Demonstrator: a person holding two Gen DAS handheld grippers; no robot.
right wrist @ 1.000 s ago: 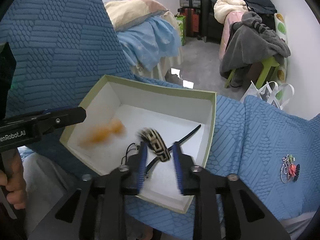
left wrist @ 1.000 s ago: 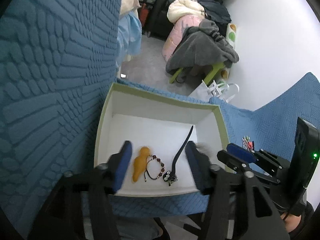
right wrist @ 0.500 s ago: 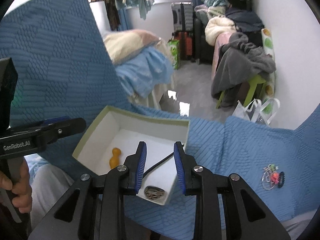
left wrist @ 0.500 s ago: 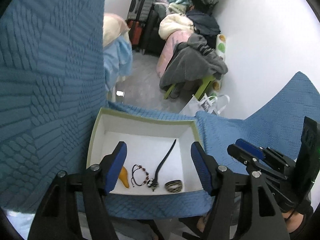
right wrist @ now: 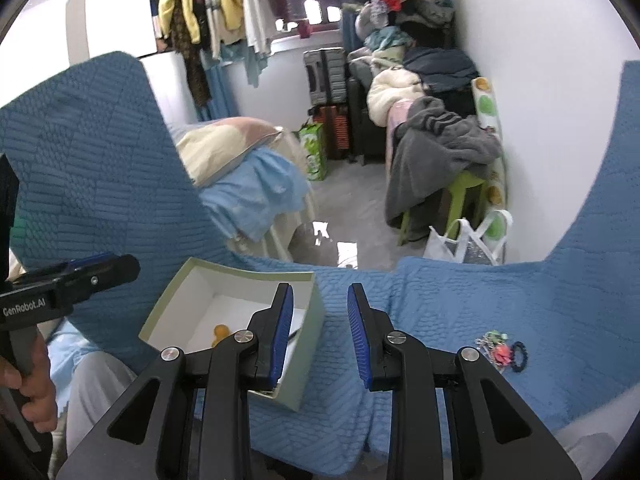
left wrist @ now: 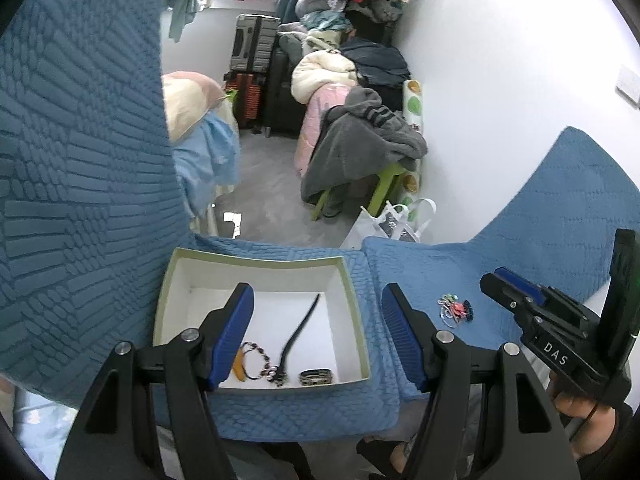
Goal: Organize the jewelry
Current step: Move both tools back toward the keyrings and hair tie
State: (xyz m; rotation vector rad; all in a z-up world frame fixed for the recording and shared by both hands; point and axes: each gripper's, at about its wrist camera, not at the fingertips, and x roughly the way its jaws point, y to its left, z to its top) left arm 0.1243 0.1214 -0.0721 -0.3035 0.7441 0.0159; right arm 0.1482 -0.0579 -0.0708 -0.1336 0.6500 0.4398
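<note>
On the blue quilt [left wrist: 520, 248] sits an open green-rimmed box [left wrist: 358, 336]; inside lie, left to right, an orange piece [left wrist: 239, 368], a beaded bracelet [left wrist: 256, 362], a black strap [left wrist: 298, 332] and a patterned ring [left wrist: 316, 377]; the left gripper [left wrist: 316, 336] hovers above, spread wide and empty; further right, the right gripper [right wrist: 319, 334], parted and empty; a jewelry cluster [right wrist: 500, 350] lies beyond on the quilt.

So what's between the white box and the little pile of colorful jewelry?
Only bare blue quilt lies between the white box and the jewelry pile, shown in the left wrist view.
</note>
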